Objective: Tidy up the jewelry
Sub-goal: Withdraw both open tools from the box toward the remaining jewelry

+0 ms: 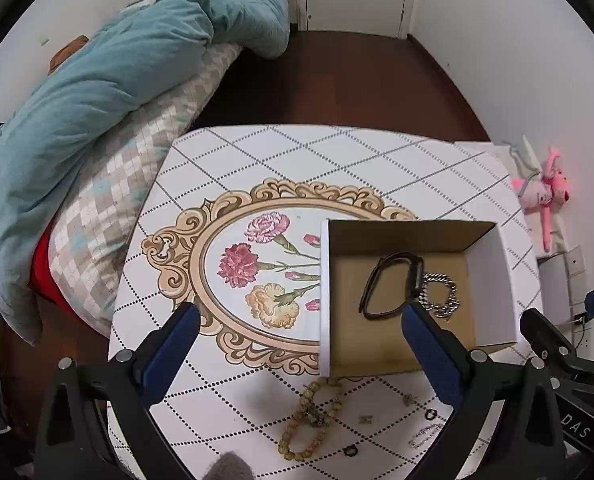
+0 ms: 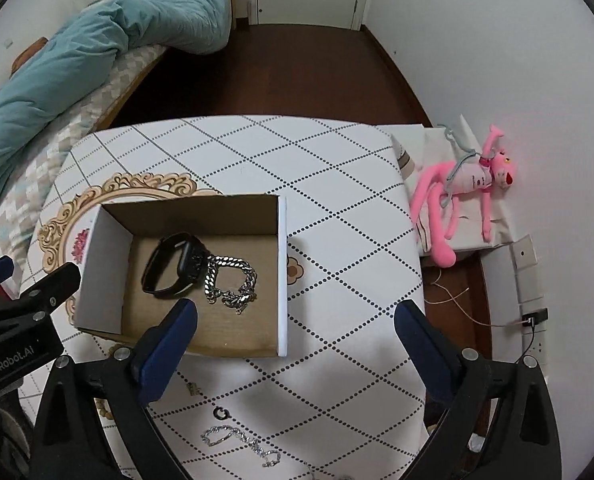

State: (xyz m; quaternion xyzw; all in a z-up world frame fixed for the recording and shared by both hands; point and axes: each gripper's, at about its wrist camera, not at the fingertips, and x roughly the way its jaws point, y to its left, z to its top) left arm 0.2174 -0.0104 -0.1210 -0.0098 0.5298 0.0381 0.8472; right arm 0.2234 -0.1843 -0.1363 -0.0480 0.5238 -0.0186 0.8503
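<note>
1. The room has white walls, a dark brown floor [image 1: 337,80] and a bed with a blue blanket [image 1: 109,92] on the left.
2. A counter [image 2: 337,168] with a white cloth, dotted diamond lines and a flower picture fills the middle.
3. An open cardboard box [image 2: 283,280] sits on the counter, its far edge well back from the counter's far edge.
4. Inside the box lie a black watch [image 2: 173,264] and a chunky silver chain [image 2: 229,284]. They touch each other.
5. The right half of the counter past the box is bare cloth, with lots of room to move.
6. In front of the box, near the counter's close edge, lie a tan bead bracelet [image 1: 311,416], a thin silver bracelet [image 2: 237,442] and a small black ring [image 2: 221,413].
7. Some other tiny bits sit beside them; they may be earrings, but they are too small to tell.
8. The left tool [image 1: 301,344] is wide open and holds nothing. It hangs over the box's left wall.
9. The right tool [image 2: 295,336] is also wide open and holds nothing. It hangs over the box's right wall.
10. The side of the left tool, seen from the right camera, reads "GenRobot.AI". The right tool, seen from the left camera, shows the letters "DAS".
11. A pink toy panther [image 2: 469,192] lies on white paper to the right of the counter.
</note>
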